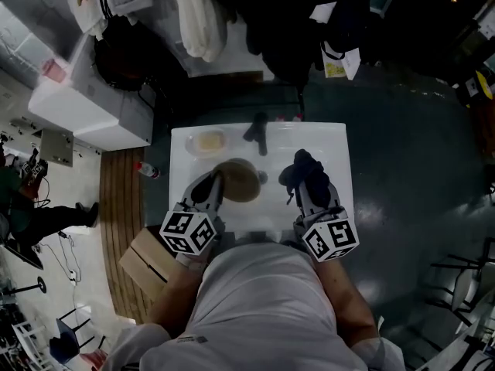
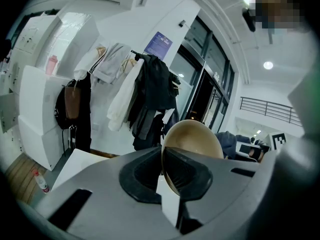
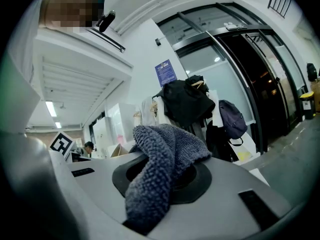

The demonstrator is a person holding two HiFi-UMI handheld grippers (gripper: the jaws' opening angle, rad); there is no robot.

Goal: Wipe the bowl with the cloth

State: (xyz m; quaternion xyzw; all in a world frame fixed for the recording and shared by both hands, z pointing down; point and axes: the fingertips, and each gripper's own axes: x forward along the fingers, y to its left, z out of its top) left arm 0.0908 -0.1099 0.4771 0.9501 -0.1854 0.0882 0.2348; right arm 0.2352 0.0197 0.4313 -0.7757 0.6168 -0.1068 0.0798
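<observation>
A tan bowl [image 1: 239, 180] is held up above the white sink counter [image 1: 335, 141], tilted on edge. My left gripper [image 1: 217, 182] is shut on its rim; in the left gripper view the bowl [image 2: 192, 143] stands between the jaws, its hollow facing right. My right gripper [image 1: 306, 178] is shut on a dark blue cloth [image 1: 303, 166], a little to the right of the bowl and apart from it. In the right gripper view the fuzzy cloth [image 3: 162, 166] bunches over the jaws and hides them.
A dark tap [image 1: 257, 134] and a soap dish [image 1: 206, 141] sit at the back of the counter. A cardboard box [image 1: 145, 263] and a bottle [image 1: 147, 169] lie at the left on the floor. Coats [image 2: 145, 91] hang on a rack beyond the sink.
</observation>
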